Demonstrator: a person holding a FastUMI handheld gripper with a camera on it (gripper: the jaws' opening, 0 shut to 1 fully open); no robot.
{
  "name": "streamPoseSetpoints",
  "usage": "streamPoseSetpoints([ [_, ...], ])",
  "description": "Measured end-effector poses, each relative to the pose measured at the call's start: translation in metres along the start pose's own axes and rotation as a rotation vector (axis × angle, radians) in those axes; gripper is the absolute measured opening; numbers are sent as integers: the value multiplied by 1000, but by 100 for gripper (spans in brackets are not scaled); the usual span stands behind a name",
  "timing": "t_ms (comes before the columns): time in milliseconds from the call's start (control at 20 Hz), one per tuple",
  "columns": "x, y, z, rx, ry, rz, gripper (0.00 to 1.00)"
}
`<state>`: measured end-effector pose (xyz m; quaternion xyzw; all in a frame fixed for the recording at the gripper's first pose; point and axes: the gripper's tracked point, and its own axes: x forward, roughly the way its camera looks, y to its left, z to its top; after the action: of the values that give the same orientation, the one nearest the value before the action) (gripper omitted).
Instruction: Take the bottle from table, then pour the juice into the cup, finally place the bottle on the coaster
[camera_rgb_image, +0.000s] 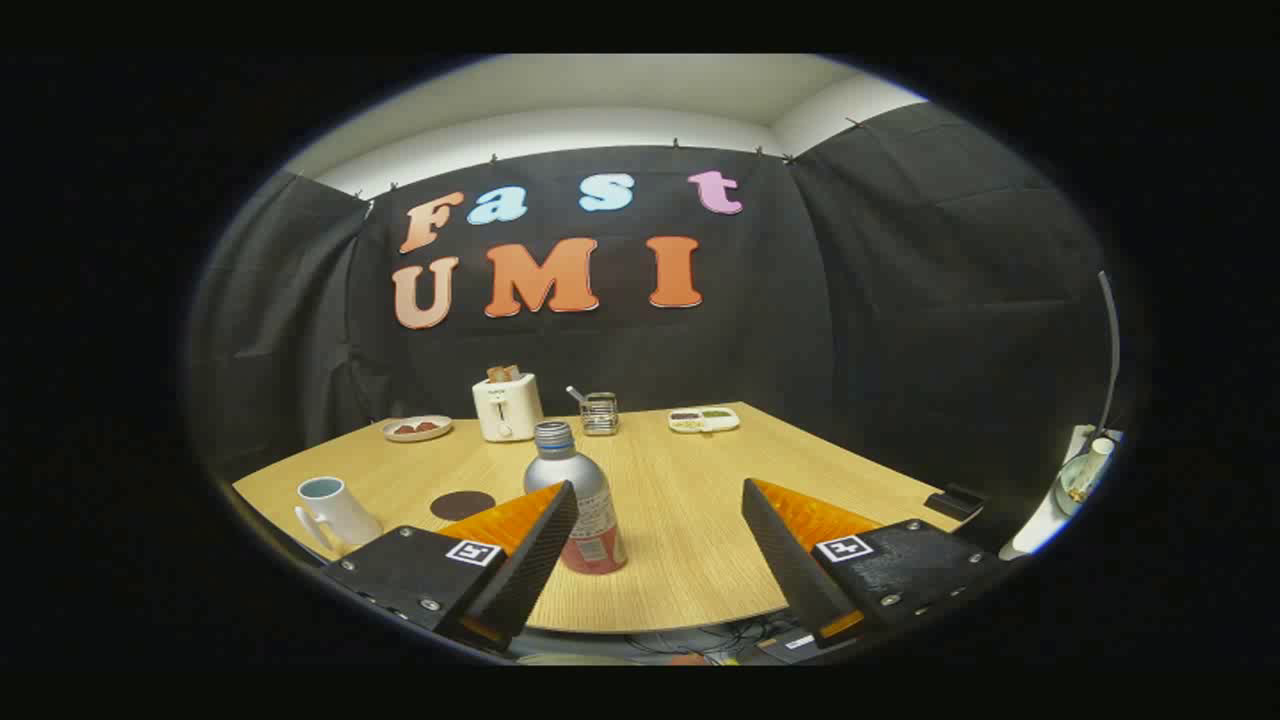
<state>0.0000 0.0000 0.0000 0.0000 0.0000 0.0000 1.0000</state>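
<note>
Standing upright, bottle (578, 500) beside the spread tool's (660, 500) left finger.

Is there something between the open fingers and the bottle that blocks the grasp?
Nothing visible does. The bottle stands upright on the table just ahead of the gripper, close to its left finger. The fingers are open, holding nothing.
</note>
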Motion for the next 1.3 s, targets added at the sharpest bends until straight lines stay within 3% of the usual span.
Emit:
streamPoseSetpoints([
  [1300, 10, 45, -20, -31, 41, 105, 98],
])
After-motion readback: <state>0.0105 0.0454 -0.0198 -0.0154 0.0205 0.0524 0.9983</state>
